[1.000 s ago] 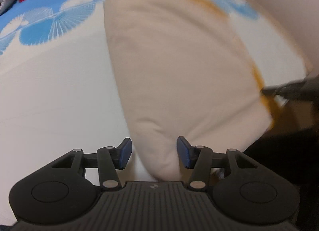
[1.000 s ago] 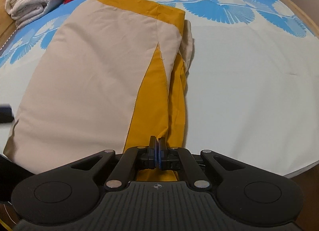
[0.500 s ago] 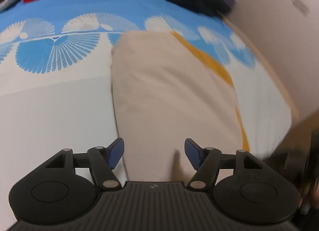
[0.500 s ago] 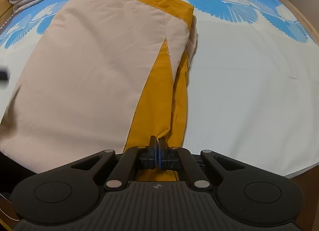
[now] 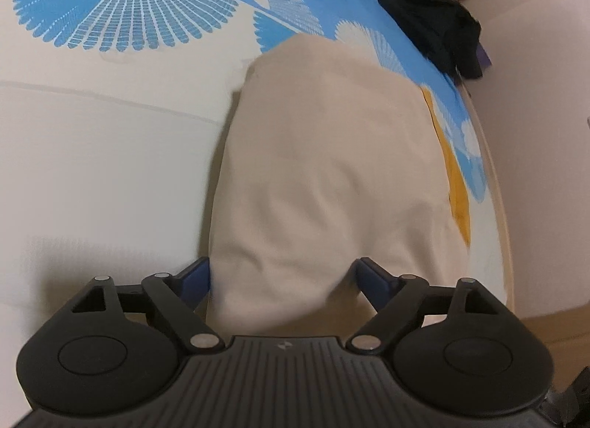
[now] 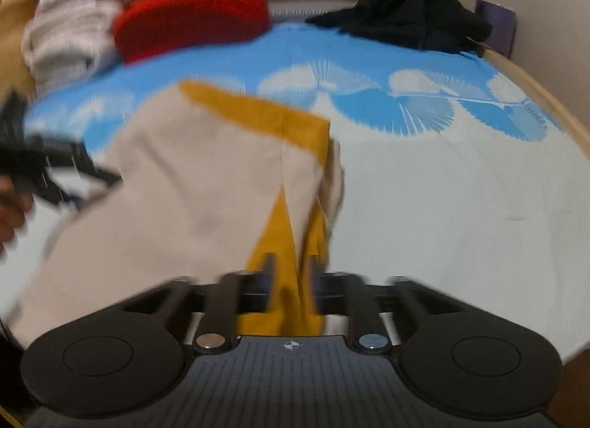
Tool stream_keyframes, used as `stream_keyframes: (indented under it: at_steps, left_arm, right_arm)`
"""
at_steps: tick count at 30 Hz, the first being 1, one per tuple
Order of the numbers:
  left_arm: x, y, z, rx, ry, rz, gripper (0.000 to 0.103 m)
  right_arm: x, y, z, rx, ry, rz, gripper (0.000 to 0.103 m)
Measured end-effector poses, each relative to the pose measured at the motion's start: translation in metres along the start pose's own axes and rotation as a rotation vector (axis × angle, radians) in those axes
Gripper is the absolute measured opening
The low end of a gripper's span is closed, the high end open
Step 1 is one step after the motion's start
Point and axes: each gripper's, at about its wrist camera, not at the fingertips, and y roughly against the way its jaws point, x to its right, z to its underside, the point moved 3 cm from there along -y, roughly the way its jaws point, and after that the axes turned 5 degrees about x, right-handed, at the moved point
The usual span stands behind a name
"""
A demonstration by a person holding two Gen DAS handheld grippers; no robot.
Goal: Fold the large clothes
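- Beige-and-mustard garment [image 6: 206,184] lies partly folded on the bed sheet [image 6: 461,214], a white sheet with a blue fan print; its near hem sits at the edge of the bed closest to both cameras and its long axis runs straight away from them toward the far mustard band [image 6: 258,107].
- In the left wrist view the same garment [image 5: 332,169] fills the middle, with only a thin mustard strip showing along its right side.
- Left gripper [image 5: 284,276] is spread wide with nothing held; the near beige corner bulges up between its blue pads [image 5: 193,278], so the cloth is directly ahead and already inside the gap.
- Right gripper [image 6: 291,276] has its jaws parted a little around the mustard panel at the near hem; the picture is blurred, and I cannot tell whether the pads touch the fabric.
- Judged from this, the coming move turns on each claw having a near corner straight in front of it, so the hem could be carried along the long axis toward the far band.
- Compared with half a second ago, the right jaws, then pinched tight on the mustard strip, have opened, and that camera has tipped up to show the red pile [image 6: 191,14] and dark clothes [image 6: 402,18] at the far end.
- The left claw has opened wider and moved closer to the corner.
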Motion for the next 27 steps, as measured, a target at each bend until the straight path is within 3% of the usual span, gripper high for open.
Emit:
stream_keyframes:
  at_steps: [2, 4, 7, 13, 17, 20, 21, 22, 27]
  left_arm:
    - [-0.006, -0.005, -0.008, 0.018, 0.034, 0.019, 0.088]
    - [-0.012, -0.011, -0.014, 0.039, 0.065, 0.039, 0.088]
    - [-0.018, -0.013, -0.017, 0.068, 0.107, 0.06, 0.09]
    - [-0.015, -0.023, -0.022, 0.126, 0.124, 0.088, 0.091]
    - [-0.012, -0.031, -0.029, 0.155, 0.133, 0.097, 0.091]
    - [-0.006, -0.028, -0.035, 0.176, 0.105, 0.102, 0.068]
    - [-0.004, -0.025, -0.039, 0.182, 0.096, 0.11, 0.053]
    - [-0.002, -0.02, -0.044, 0.191, 0.093, 0.123, 0.047]
    - [0.004, 0.014, -0.07, 0.294, 0.051, 0.112, 0.045]
  right_arm:
    - [0.007, -0.016, -0.006, -0.034, -0.074, -0.058, 0.055]
    - [0.011, -0.041, -0.005, -0.129, -0.128, -0.108, 0.055]
    - [0.018, -0.075, 0.001, -0.237, -0.182, -0.068, 0.057]
    - [0.035, -0.1, 0.003, -0.275, -0.36, -0.085, 0.057]
    - [0.026, -0.102, -0.001, -0.253, -0.315, -0.101, 0.036]
    - [0.017, -0.1, -0.002, -0.236, -0.296, -0.116, 0.019]
    - [0.015, -0.099, -0.003, -0.231, -0.292, -0.125, 0.011]
    - [0.011, -0.096, -0.004, -0.222, -0.29, -0.138, 0.009]
    - [-0.011, -0.087, -0.026, -0.119, -0.261, -0.198, 0.004]
